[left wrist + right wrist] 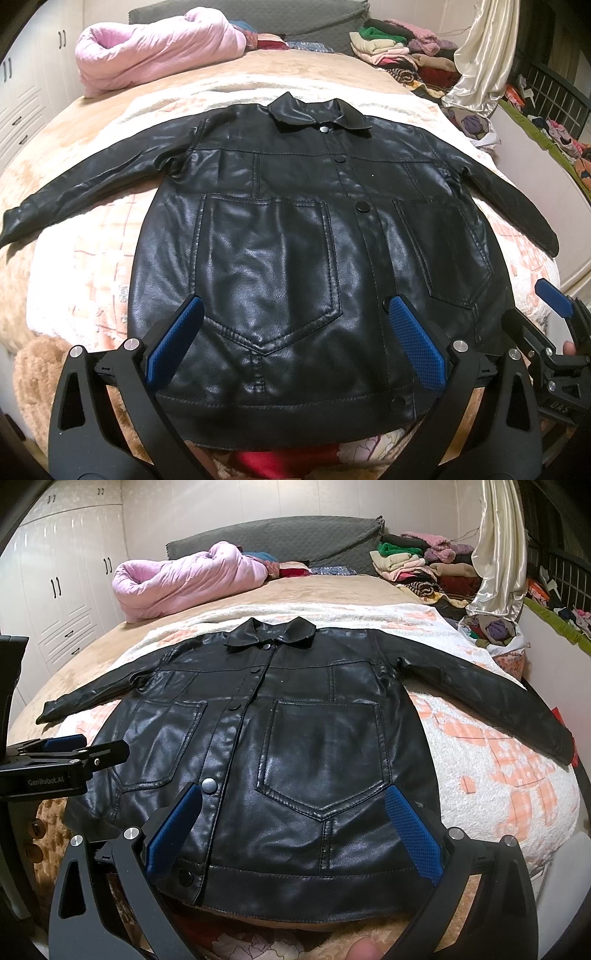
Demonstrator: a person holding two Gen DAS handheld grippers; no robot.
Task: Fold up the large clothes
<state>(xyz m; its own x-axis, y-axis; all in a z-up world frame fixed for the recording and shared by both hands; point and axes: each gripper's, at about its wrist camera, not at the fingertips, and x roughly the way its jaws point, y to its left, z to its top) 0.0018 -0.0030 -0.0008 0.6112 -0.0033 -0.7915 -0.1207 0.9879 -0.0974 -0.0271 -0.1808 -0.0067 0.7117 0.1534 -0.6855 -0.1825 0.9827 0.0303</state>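
Observation:
A black leather jacket (295, 236) lies front up and buttoned on the bed, collar at the far end, both sleeves spread out to the sides. My left gripper (295, 339) hovers open over the hem on the jacket's left half, its blue pads (173, 343) wide apart with nothing between them. The right gripper (295, 827) hangs open over the hem's right half, above the chest pocket (325, 753). In the left wrist view the right gripper (554, 306) shows at the right edge. The left gripper (59, 753) shows at the left edge of the right wrist view.
The jacket rests on a white and pink fleece blanket (85, 273) over a tan bedspread (92, 657). A rolled pink quilt (155, 48) and piles of clothes (402, 51) sit at the headboard end. White wardrobes (62, 576) stand left. A fingertip (364, 949) shows at the bottom.

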